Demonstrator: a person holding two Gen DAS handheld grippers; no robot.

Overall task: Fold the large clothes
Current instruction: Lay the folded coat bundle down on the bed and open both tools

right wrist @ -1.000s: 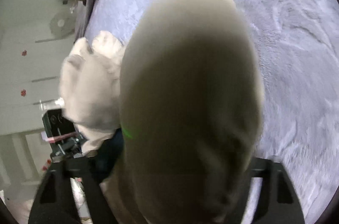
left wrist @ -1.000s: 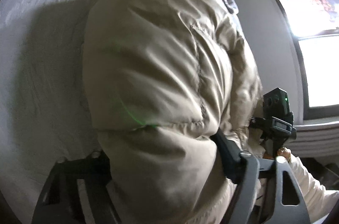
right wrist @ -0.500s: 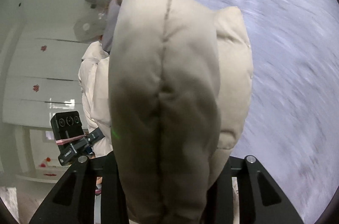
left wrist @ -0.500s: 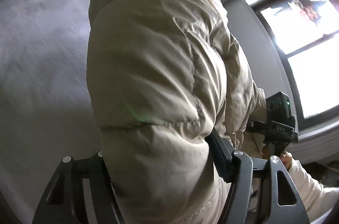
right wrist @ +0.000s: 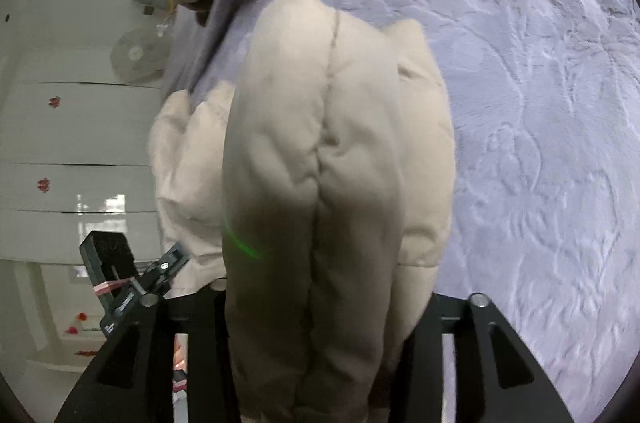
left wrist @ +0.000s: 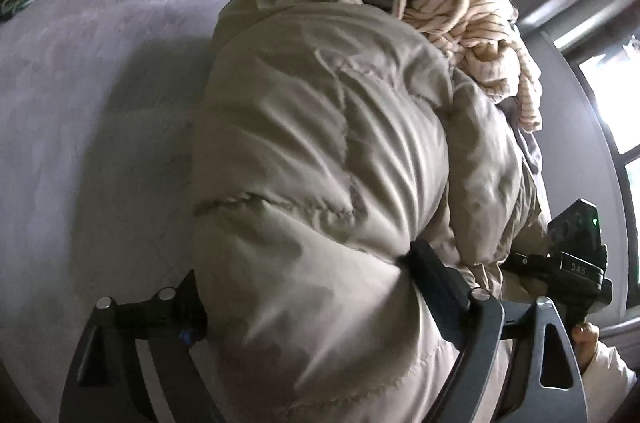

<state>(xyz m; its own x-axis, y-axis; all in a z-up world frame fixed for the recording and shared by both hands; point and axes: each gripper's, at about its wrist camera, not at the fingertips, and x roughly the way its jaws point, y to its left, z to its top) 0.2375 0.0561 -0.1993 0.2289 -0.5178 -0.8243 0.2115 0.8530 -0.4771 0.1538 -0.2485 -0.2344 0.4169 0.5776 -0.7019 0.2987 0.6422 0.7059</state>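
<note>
The puffy beige jacket (left wrist: 320, 183) is filling the middle of both wrist views and is hiding the fingertips of the left tongs (left wrist: 304, 287) and the right tongs (right wrist: 320, 303); only the dark outer arms are showing beside the fabric, so where the pads are meeting the cloth cannot be told. The jacket's lower part is running off the bottom edge of each picture. The bed (left wrist: 100, 103) behind it is being covered across its middle. The heap of striped knitwear (left wrist: 480, 23) is lying partly behind the jacket. The person's hand (left wrist: 586, 339) is mostly being hidden behind the tongs' frame.
</note>
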